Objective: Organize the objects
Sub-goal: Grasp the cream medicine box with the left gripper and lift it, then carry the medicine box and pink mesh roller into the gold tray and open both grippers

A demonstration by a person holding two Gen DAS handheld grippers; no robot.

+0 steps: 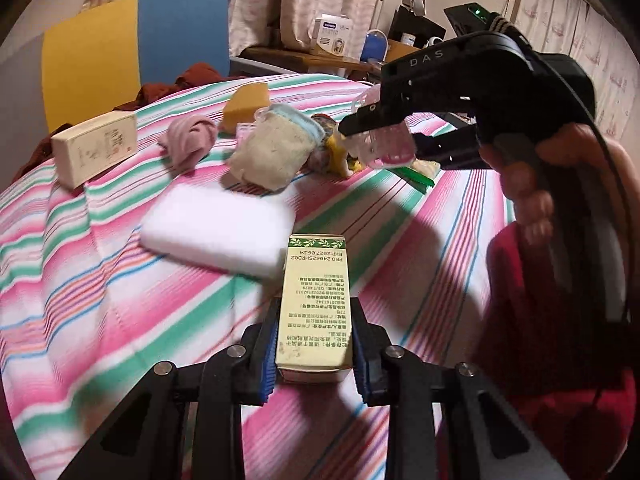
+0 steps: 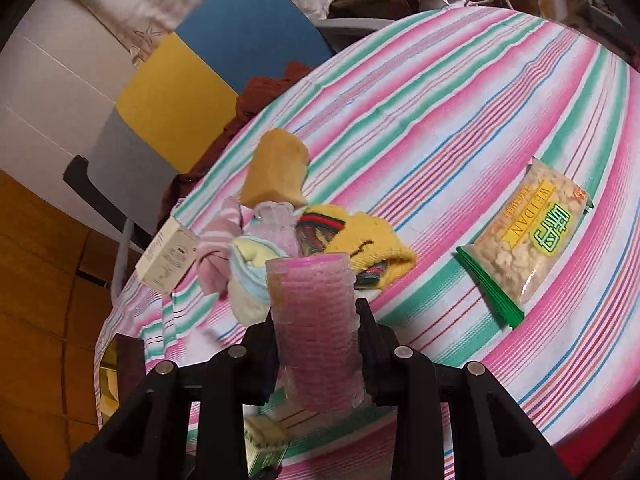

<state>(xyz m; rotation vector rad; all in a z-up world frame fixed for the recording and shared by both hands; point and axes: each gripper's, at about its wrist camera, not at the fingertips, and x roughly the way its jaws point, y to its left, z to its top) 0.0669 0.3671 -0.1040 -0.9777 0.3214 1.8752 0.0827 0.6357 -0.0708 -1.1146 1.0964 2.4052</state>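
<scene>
My left gripper (image 1: 315, 350) is shut on a cream box with a green leaf band (image 1: 314, 300), held above the striped cloth (image 1: 120, 272). My right gripper (image 2: 316, 340) is shut on a pink ribbed hair roller (image 2: 314, 320); in the left wrist view that gripper (image 1: 372, 136) hangs over the far pile with the roller (image 1: 390, 146) in its jaws. A white sponge block (image 1: 216, 228) lies just beyond the cream box. A second beige box (image 1: 94, 148) sits at the far left. Rolled socks, pink (image 1: 190, 142) and cream-blue (image 1: 272, 150), lie mid-table.
A yellow sponge (image 2: 280, 172) and a yellow striped sock (image 2: 360, 248) lie behind the roller. A clear snack bag with green edge (image 2: 528, 240) rests on the right. A yellow and blue chair back (image 1: 132, 48) stands beyond the table. A hand (image 1: 532, 184) grips the right tool.
</scene>
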